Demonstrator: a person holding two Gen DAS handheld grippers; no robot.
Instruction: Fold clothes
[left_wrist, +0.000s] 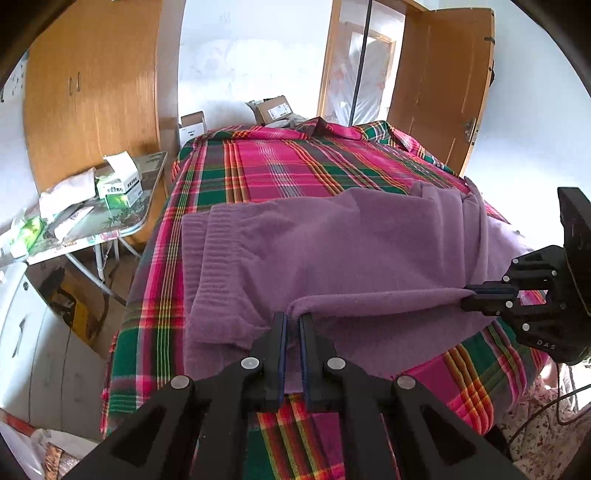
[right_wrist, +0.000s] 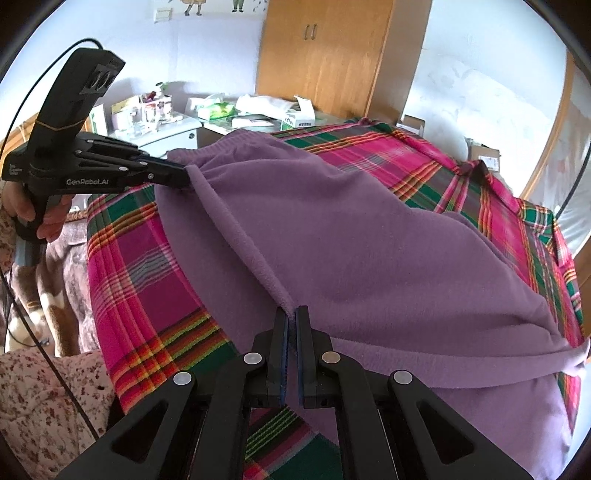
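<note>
A purple garment (left_wrist: 332, 251), spread on the plaid bed (left_wrist: 258, 166), is pinched along its 6 o'clock edge by left claw (left_wrist: 293, 321) and right claw (right_wrist: 291, 314), both clamped; folding seems barely begun.

The left wrist view looks forward along the left gripper (left_wrist: 293, 319), low and close over the near edge of the bed (left_wrist: 258, 166), facing a wooden wardrobe (left_wrist: 92, 92) and an open door (left_wrist: 443, 85). The right wrist view sits just as close behind the right gripper (right_wrist: 291, 314), facing across the bed toward the wardrobe and a cluttered folding table (right_wrist: 258, 118). Both views share the purple garment (left_wrist: 332, 243), the plaid bedspread (right_wrist: 147, 258) and each other's gripper.
</note>
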